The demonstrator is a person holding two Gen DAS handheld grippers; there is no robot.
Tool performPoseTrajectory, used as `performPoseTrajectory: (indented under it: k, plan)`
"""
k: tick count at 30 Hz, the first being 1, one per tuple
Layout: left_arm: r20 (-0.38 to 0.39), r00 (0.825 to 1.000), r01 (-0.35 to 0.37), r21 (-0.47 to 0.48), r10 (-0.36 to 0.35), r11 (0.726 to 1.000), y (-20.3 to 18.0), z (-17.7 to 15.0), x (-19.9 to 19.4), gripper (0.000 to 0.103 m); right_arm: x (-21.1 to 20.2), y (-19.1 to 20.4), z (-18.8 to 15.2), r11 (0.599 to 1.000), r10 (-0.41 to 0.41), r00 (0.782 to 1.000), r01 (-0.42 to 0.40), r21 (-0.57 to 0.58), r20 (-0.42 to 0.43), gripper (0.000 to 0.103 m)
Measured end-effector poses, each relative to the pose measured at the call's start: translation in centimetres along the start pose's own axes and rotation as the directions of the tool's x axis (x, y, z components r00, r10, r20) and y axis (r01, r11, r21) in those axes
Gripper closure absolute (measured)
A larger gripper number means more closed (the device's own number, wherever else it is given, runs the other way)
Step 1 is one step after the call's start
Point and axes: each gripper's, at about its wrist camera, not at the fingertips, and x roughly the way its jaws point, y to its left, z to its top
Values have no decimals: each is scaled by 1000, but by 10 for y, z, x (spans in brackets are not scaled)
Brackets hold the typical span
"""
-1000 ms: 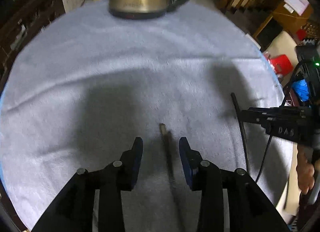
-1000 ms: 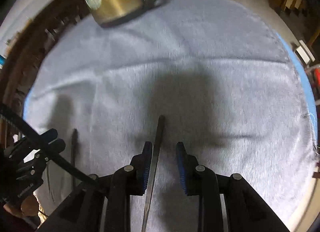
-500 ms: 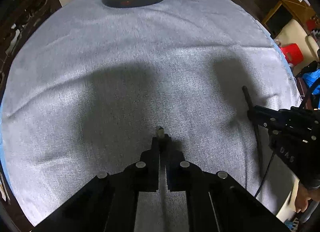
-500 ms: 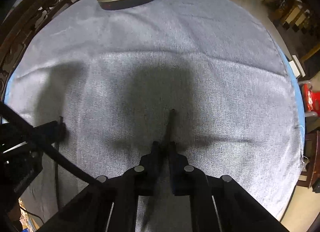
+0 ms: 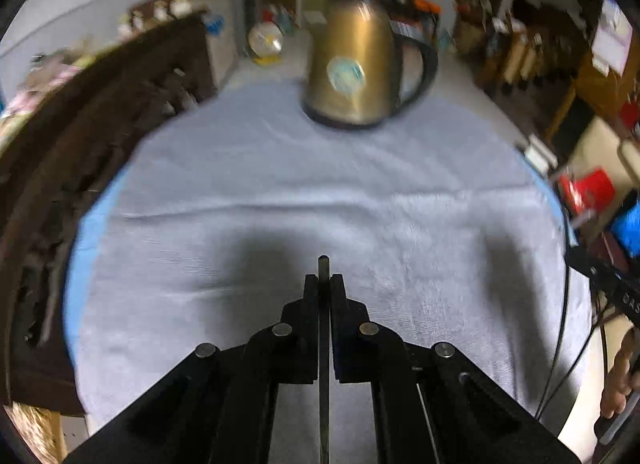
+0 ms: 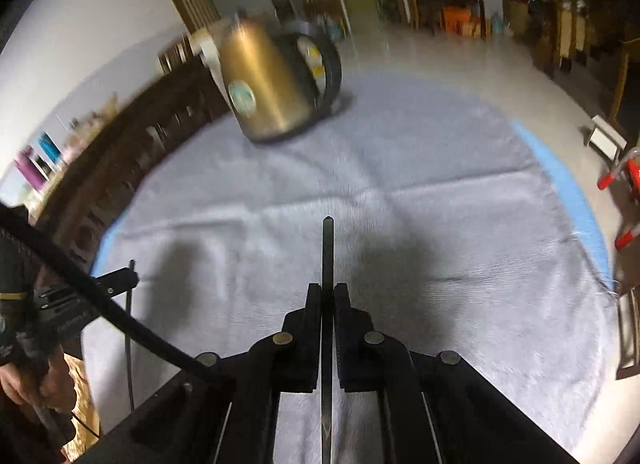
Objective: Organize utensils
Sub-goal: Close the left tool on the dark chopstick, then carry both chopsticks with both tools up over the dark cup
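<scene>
My left gripper (image 5: 324,278) is shut on a thin dark chopstick (image 5: 323,266); its tip pokes a little past the fingertips, above the grey cloth (image 5: 280,192). My right gripper (image 6: 327,288) is shut on a second dark chopstick (image 6: 327,248), which reaches further past the fingertips and is also held above the cloth (image 6: 440,192). The left gripper (image 6: 120,278) shows at the left edge of the right wrist view, the right gripper (image 5: 612,284) at the right edge of the left wrist view. Both views are blurred.
A brass-coloured electric kettle (image 5: 356,72) with a black handle stands at the far side of the cloth; it also shows in the right wrist view (image 6: 272,84). A dark wooden chair back (image 5: 80,136) curves along the left. Furniture and a red stool (image 5: 588,188) lie beyond the right edge.
Both grippers closed on their chopsticks and lifted them off the cloth. The views have tilted up, so the kettle and room now show more fully.
</scene>
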Motion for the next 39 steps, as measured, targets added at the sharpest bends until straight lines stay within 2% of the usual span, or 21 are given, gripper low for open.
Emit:
performPoseTrajectory:
  k: [3,5,8,13,16,19,26,31,33,36,39]
  plan:
    - [115,993,-5,-31,8,1000,11,-8,-47,98,-34,9,-11,1000,29,993,-30,9,112,97]
    - [184,983,0,-45,8,999,11,-16,-68,98,-63,18,-24,999,45,978,-44,-7,204,97]
    - [287,958,13,-68,7,998,14,-38,-111,98,-99,28,-47,998,61,950,-57,-23,305,97]
    - [406,914,23,-87,15,996,8,-71,-164,98,-142,39,-86,998,64,891,-51,-40,450,97]
    - [463,886,21,-89,23,996,-1,-89,-184,98,-164,46,-106,998,62,847,-41,-52,528,97]
    - [525,851,33,-87,18,996,-10,-105,-206,98,-178,51,-123,997,71,812,-48,-53,580,96]
    - [619,786,87,-102,-6,991,-24,-120,-226,98,-212,65,-145,996,90,707,-58,-69,701,96]
    - [645,764,116,-141,3,983,-24,-125,-229,98,-230,78,-155,994,113,651,-81,-80,751,96]
    - [662,749,128,-148,2,981,-26,-125,-232,98,-238,83,-156,992,126,632,-89,-90,765,96]
    - [680,733,136,-147,0,980,-30,-124,-236,98,-248,87,-157,989,147,608,-109,-101,780,96]
    - [697,717,152,-135,-15,979,-35,-123,-240,98,-252,92,-157,986,164,597,-128,-108,785,96]
